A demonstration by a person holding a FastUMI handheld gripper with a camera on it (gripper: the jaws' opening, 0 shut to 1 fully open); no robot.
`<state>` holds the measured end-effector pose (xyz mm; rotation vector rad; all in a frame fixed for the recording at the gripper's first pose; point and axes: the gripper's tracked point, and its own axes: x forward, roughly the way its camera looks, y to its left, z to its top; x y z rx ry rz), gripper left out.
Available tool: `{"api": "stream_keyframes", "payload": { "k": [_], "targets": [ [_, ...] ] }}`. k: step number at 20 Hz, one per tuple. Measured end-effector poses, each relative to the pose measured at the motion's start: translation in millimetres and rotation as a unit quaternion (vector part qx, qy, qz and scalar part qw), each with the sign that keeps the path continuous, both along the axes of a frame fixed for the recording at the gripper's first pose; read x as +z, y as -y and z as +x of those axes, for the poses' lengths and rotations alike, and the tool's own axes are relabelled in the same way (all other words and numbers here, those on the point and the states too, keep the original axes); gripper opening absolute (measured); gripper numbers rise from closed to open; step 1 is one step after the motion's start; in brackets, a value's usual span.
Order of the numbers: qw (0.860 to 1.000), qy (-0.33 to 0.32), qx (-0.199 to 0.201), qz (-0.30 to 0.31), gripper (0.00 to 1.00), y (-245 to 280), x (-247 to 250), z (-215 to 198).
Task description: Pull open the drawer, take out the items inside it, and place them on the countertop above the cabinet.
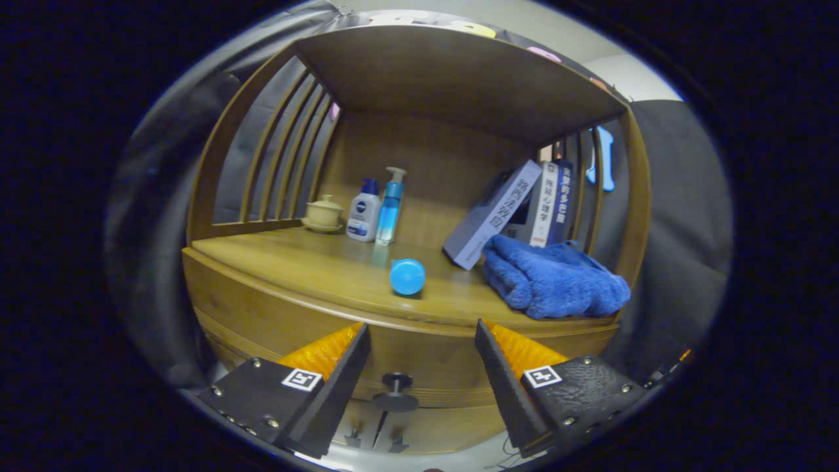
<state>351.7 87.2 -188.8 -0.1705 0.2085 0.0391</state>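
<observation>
We hold our tongs in front of the wooden cabinet, their two fingers spread well apart and gripping nothing. Between the fingers, a little below their tips, we see the drawer with its dark round knob; the drawer front sits flush with the cabinet, so it looks closed, and what lies inside is hidden from us. Just beyond the fingertips runs the countertop. On it, straight ahead of the gap, lies a small blue round object. Ahead of the right finger rests a folded blue towel, with books leaning behind it. Farther back, ahead of the left finger, stand a blue pump bottle, a white bottle touching or just beside it, and a small lidded cup on a saucer.
</observation>
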Motion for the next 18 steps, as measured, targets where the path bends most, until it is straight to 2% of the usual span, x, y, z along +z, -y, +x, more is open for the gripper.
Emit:
{"api": "stream_keyframes", "payload": {
  "k": [5, 9, 12, 18],
  "targets": [
    [0.996, 0.031, 0.075, 0.023, 0.96, -19, 30, -15],
    [0.990, 0.048, 0.102, 0.080, 0.96, 14, 66, -23],
    [0.990, 0.063, 0.094, 0.086, 0.96, 75, 97, -21],
    [0.995, 0.083, 0.050, 0.026, 0.96, 221, 141, -24]
  ]
}}
